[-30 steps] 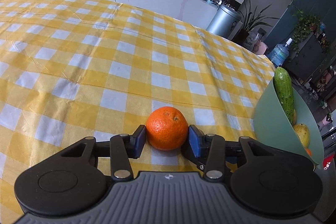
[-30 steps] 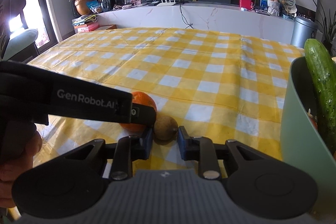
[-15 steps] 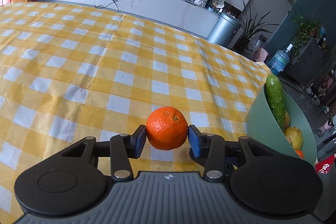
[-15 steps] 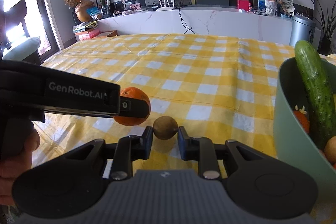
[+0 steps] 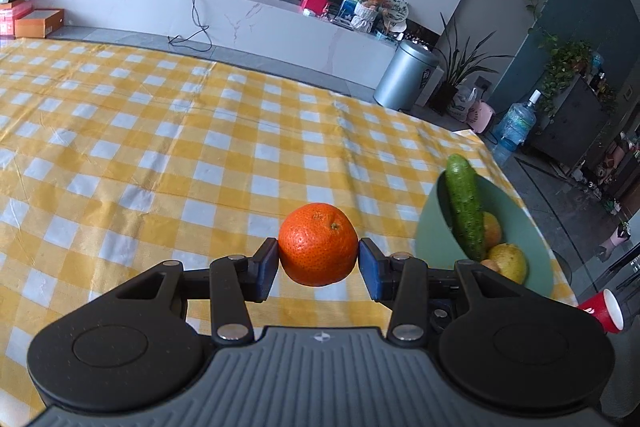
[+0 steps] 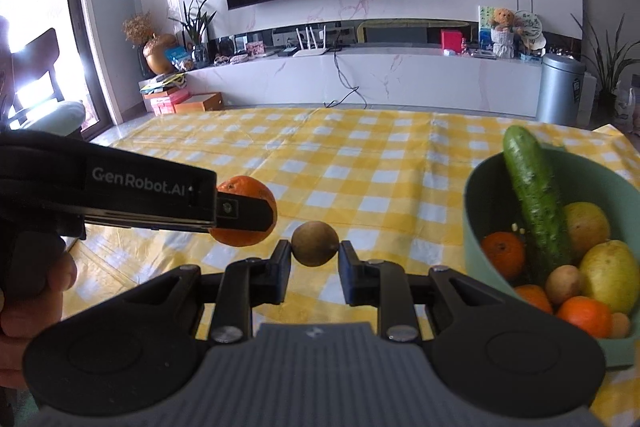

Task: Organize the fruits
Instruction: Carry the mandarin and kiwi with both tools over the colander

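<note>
My left gripper is shut on an orange tangerine and holds it clear above the yellow checked tablecloth. In the right wrist view that same tangerine shows behind the left gripper's finger. My right gripper is shut on a small brown round fruit, also lifted off the cloth. To the right stands a green bowl with a cucumber leaning in it, plus tangerines, yellow pears and small brown fruits.
A red paper cup lies near the table's right edge beside the bowl. A person's hand grips the left tool. Beyond the table are a white TV counter and a metal bin.
Both grippers have risen with their fruits, which now hang above the cloth. The view has tipped up and the green bowl sits lower and more fully in sight.
</note>
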